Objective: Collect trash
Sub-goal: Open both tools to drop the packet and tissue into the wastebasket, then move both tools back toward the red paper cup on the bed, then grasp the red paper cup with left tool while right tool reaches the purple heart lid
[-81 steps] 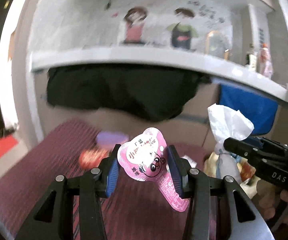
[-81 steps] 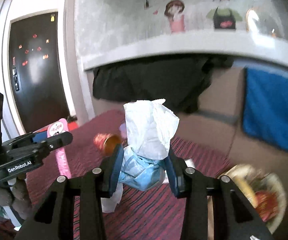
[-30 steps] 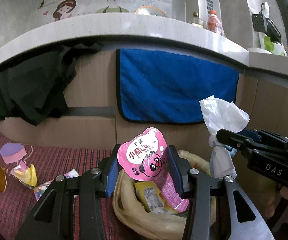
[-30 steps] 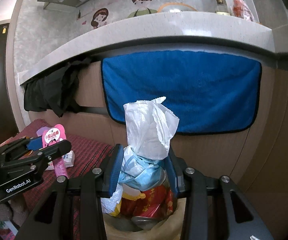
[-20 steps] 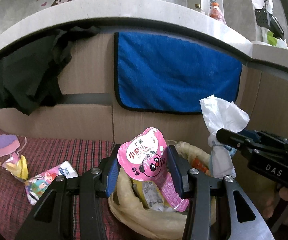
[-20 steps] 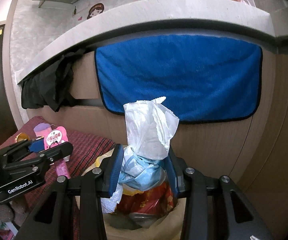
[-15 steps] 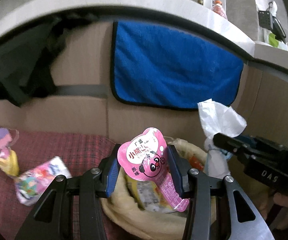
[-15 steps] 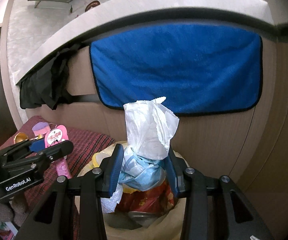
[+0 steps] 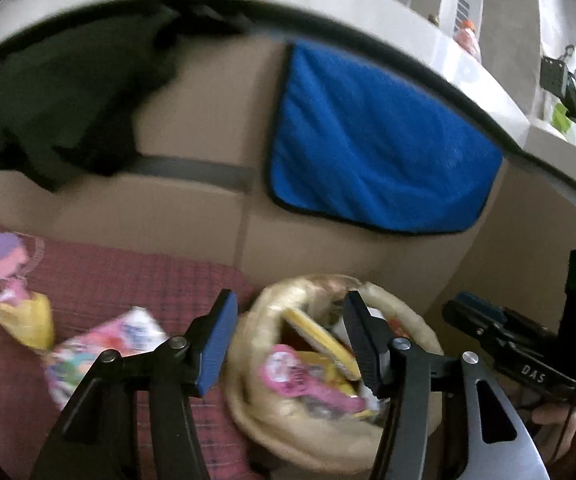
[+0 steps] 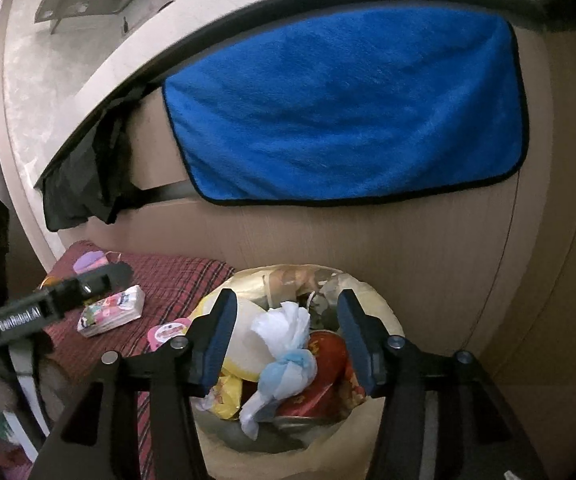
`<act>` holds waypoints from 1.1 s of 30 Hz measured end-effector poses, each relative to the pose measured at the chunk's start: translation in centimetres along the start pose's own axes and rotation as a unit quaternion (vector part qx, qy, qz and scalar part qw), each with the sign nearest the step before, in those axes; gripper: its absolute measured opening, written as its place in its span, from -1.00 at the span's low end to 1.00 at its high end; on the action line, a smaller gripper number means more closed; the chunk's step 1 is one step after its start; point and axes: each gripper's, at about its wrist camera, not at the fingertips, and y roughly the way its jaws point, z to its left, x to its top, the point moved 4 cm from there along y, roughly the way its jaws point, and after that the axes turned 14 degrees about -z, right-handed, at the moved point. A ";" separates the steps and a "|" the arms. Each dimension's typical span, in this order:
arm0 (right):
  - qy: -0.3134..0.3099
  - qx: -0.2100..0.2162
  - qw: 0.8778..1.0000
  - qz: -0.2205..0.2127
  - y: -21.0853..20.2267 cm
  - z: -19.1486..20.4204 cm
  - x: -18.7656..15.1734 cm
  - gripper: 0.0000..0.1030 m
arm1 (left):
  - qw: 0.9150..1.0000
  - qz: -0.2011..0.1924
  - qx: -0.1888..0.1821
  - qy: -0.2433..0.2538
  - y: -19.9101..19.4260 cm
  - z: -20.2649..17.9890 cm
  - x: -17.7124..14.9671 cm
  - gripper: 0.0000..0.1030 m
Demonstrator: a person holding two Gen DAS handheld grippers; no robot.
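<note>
Inside trash bag [image 9: 248, 396], pink pouch [image 9: 299, 378] lying flat, spout lower-right

I count 1 trash bag [image 10: 383, 312], 1 blue towel [image 10: 347, 108], 1 black cloth [image 10: 84, 184], and 1 tissue pack [image 10: 112, 316].

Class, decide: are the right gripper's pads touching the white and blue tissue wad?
Apart. The right wrist view shows the right gripper spread wide, clear gaps either side of the tissue wad, which lies in the trash bag.
</note>
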 end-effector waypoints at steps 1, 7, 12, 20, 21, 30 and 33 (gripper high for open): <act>-0.008 -0.001 1.000 -0.001 -0.3 0.4 0.1 -0.03 | 1.000 -0.006 0.006 0.002 -0.7 0.6 0.3 0.09; -0.039 0.015 0.999 -0.015 -1.5 3.9 1.1 -0.03 | 0.993 -0.055 0.095 0.035 -6.9 7.3 2.2 0.10; -0.045 0.047 0.998 -0.014 -1.1 7.9 1.6 -0.03 | 0.979 -0.056 0.191 0.042 -10.5 14.8 2.1 0.10; -0.066 0.107 0.992 0.021 1.8 15.5 0.4 -0.08 | 0.963 -0.025 0.266 -0.018 -11.8 23.9 -0.8 0.10; -0.068 0.111 0.991 0.025 2.2 16.3 0.2 -0.08 | 0.962 -0.020 0.271 -0.012 -11.5 24.3 -1.2 0.10; -0.068 0.144 0.985 0.065 5.2 21.8 -2.2 -0.08 | 0.944 0.042 0.327 0.017 -8.5 28.0 -3.0 -0.21; -0.075 0.158 0.982 0.075 5.5 23.1 -2.9 -0.08 | 0.946 0.039 0.322 -0.002 -9.6 29.2 -2.9 -0.69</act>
